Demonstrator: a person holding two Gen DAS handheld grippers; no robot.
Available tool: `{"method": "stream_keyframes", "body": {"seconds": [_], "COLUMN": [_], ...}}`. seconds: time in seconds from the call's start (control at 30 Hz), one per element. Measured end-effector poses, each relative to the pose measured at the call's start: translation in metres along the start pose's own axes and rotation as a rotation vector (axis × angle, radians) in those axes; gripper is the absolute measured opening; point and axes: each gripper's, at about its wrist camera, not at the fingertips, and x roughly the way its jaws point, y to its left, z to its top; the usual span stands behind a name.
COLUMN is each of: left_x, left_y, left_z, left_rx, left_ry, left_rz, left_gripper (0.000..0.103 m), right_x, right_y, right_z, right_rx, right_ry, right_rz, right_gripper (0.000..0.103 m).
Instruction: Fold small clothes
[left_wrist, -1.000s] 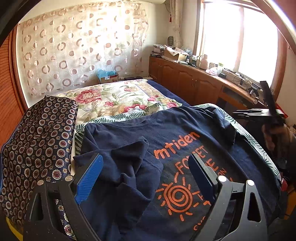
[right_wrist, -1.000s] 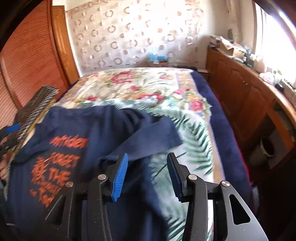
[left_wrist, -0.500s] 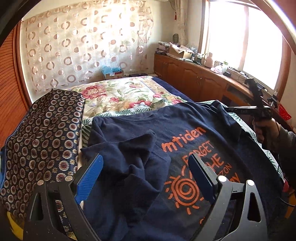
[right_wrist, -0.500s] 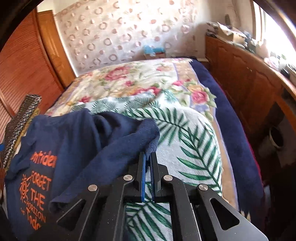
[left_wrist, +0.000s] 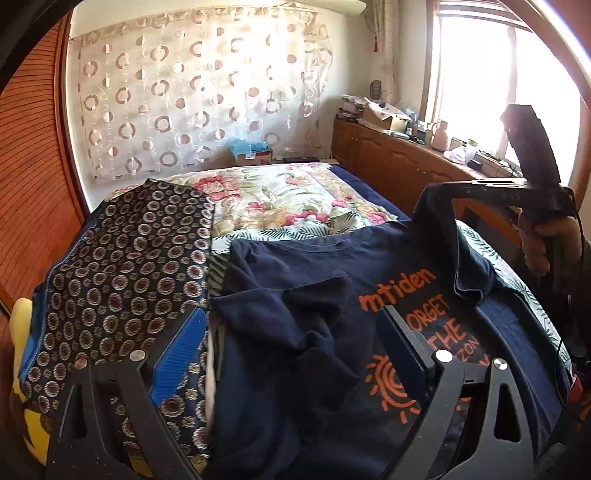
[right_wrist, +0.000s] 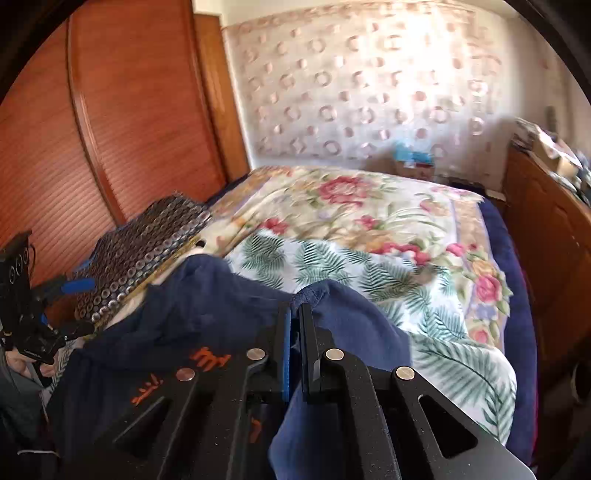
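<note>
In the left wrist view, the left black two-finger gripper with blue ribbed pads (left_wrist: 291, 339) was seen wide apart and holding nothing, poised low over the near half of the navy cotton T-shirt with the orange sun print and lettering (left_wrist: 332, 295). A bunched fold of that shirt, apparently the left sleeve turned inward, lay directly between and just beyond its fingers, untouched as far as could be told. The shirt was spread front-up on the white sheet printed with green palm leaves (right_wrist: 354, 269), its collar toward the far end of the bed and its hem toward the cameras, so the long axis was judged to run away from both hands. Beyond the print, on the shirt's right side, the right black two-finger gripper (right_wrist: 295, 317) was clamped nearly shut on the navy sleeve (left_wrist: 439, 221), which was lifted clear of the sheet and hung in a taut strip. The turning relation: the lifted sleeve lay to the right of the shirt's centre line, so the fold was judged to need a carry leftward across the body, toward the left gripper. The right hand (left_wrist: 546, 243) was plainly the nearer arm for this. A dark cushion patterned with small rings (left_wrist: 122, 266) lay just beside the shirt's left edge, and further off the floral quilt (left_wrist: 280, 199) covered the rest of the bed.
</note>
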Motion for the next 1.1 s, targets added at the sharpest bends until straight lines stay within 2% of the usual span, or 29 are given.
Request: {"method": "stream_keyframes", "body": {"seconds": [0.07,0.13,0.17,0.27,0.4,0.57,0.7,0.77,0.83,0.9,1.0,1.03,1.1], "left_x": [0.000,0.001,0.000,0.002,0.006,0.008,0.010,0.012,0.013,0.015,0.017,0.018,0.024], "left_y": [0.004,0.008,0.010,0.018,0.028,0.032,0.035,0.034,0.031,0.028,0.026,0.025,0.023], "left_z": [-0.001,-0.002,-0.001,0.000,0.000,-0.002,-0.005,-0.006,-0.007,-0.007,-0.003,-0.002,0.002], "left_rx": [0.000,0.000,-0.001,-0.007,-0.024,-0.036,-0.036,-0.037,-0.037,-0.030,-0.021,-0.012,0.015], "left_ry": [0.004,0.007,0.010,0.016,0.024,0.036,0.053,0.058,0.063,0.064,0.079,0.084,0.115], "left_rz": [0.012,0.028,0.034,0.053,0.069,0.088,0.097,0.098,0.092,0.079,0.059,0.049,0.037], "left_gripper": [0.094,0.094,0.094,0.094,0.094,0.094,0.094,0.094,0.094,0.094,0.093,0.087,0.076], "right_x": [0.008,0.012,0.012,0.023,0.047,0.077,0.078,0.082,0.081,0.072,0.047,0.037,0.015], "right_y": [0.000,-0.010,-0.017,-0.036,-0.062,-0.079,-0.085,-0.089,-0.090,-0.090,-0.092,-0.093,-0.095], "right_z": [0.002,0.003,0.001,-0.003,-0.025,-0.034,-0.023,-0.024,-0.027,-0.039,-0.046,-0.045,-0.043], "right_rx": [-0.004,0.006,0.009,0.031,0.089,0.158,0.169,0.156,0.142,0.108,0.089,0.096,0.102], "right_ry": [0.023,0.023,0.020,0.051,0.149,0.211,0.189,0.182,0.173,0.167,0.099,0.071,0.020], "right_rz": [0.005,-0.051,-0.091,-0.204,-0.262,-0.247,-0.227,-0.216,-0.164,-0.157,-0.171,-0.175,-0.239], "right_gripper": [0.024,0.041,0.043,0.044,0.044,0.044,0.044,0.041,0.017,0.003,0.002,0.002,0.002]}}
